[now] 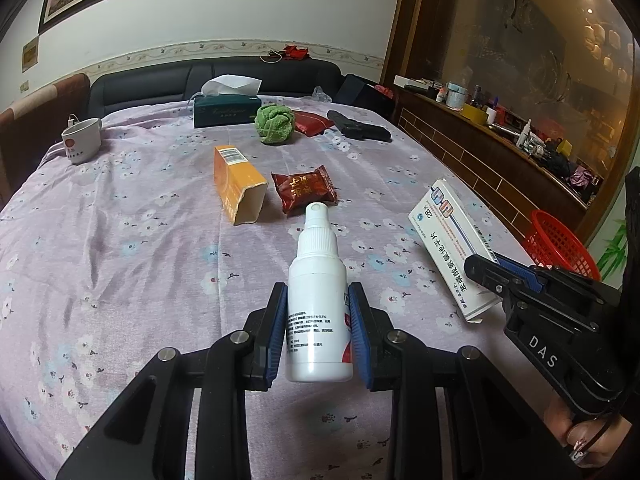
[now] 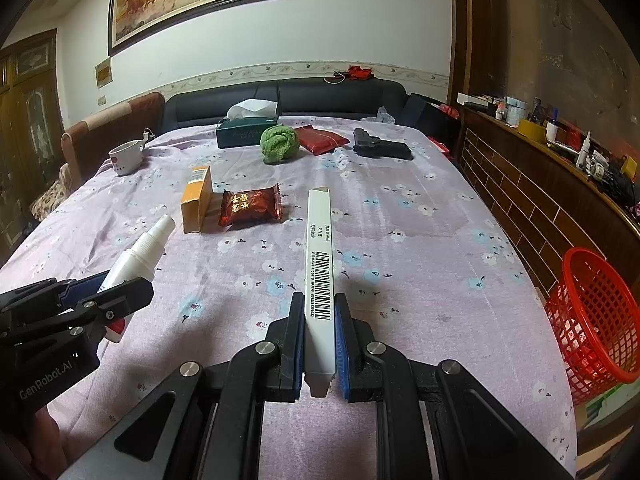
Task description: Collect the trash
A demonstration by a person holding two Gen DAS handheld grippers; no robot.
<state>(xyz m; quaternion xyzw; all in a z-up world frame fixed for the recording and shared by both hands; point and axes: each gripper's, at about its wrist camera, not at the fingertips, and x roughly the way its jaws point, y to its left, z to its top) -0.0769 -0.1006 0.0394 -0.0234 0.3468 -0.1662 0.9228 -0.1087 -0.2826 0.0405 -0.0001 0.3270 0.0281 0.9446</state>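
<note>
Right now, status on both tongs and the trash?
Left tongs shut on white spray bottle. Right tongs shut on white medicine box. Red basket off table's right edge; path clear.

Glossy plastic spray bottle, matt cardboard box (barcoded), soft printed cloth tablecloth.

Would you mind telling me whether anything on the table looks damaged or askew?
Yes: the orange box lies on its side near the red snack packet, its near end open and looking crumpled. Nothing looks spilled.
</note>
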